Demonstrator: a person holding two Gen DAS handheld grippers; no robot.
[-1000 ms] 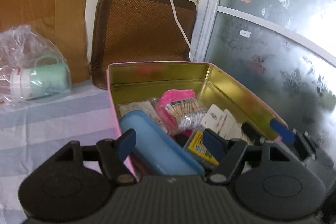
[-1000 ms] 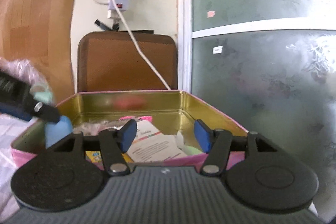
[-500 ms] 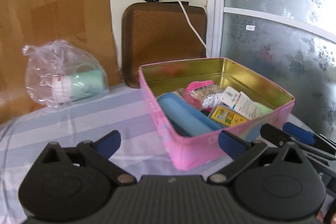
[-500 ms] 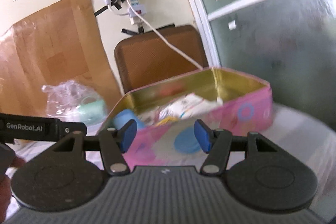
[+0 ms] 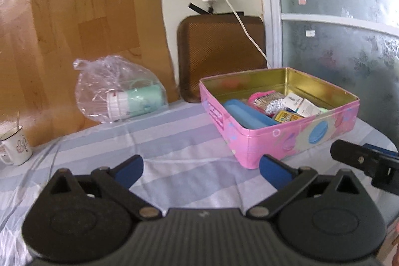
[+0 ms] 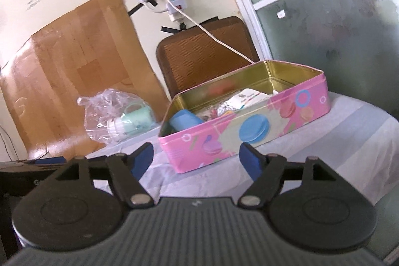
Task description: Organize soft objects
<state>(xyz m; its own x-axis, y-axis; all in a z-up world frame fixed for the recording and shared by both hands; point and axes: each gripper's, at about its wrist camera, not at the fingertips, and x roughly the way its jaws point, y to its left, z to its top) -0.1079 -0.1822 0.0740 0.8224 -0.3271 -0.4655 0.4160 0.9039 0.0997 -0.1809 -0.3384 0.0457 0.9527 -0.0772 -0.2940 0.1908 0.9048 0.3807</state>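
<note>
**Both grippers empty, tin ahead on the cloth**

The left gripper point(image 5: 200, 170) has its jaws spread wide with nothing between them; only the striped cloth point(image 5: 174, 141) shows in the gap. The right gripper point(image 6: 197, 160) is also released and empty, its jaws having just been opening; the near wall of the tin sits beyond the gap, not between the pads.

The tin point(image 5: 294, 138), pink outside with macaron prints and gold inside, stands on the cloth ahead of the left gripper and to its right, its near corner just beyond the right fingertip. From the right gripper it lies straight ahead point(image 6: 249, 126), tilted in the view.

Inside the tin, a blue case point(image 5: 245, 114) lies along the side nearest the left gripper. Beyond it lie a pink item point(image 5: 259, 95) under a bundle of swabs point(image 5: 270, 101), then a white carton point(image 5: 299, 104) and a yellow packet point(image 5: 286, 116) close to the front wall.

Ahead and left of both grippers, well apart from the tin, a clear bag point(image 5: 112, 89) holds a mint-green bottle point(image 5: 136, 101) lying on its side. Far left of the left gripper a white mug point(image 5: 15, 148) stands at the cloth's edge.

A brown pad point(image 5: 219, 49) leans against the wall behind the tin, with a white cable point(image 5: 239, 19) running down across it. The right gripper's dark tip point(image 5: 361, 161) shows to the right of the left gripper.
</note>
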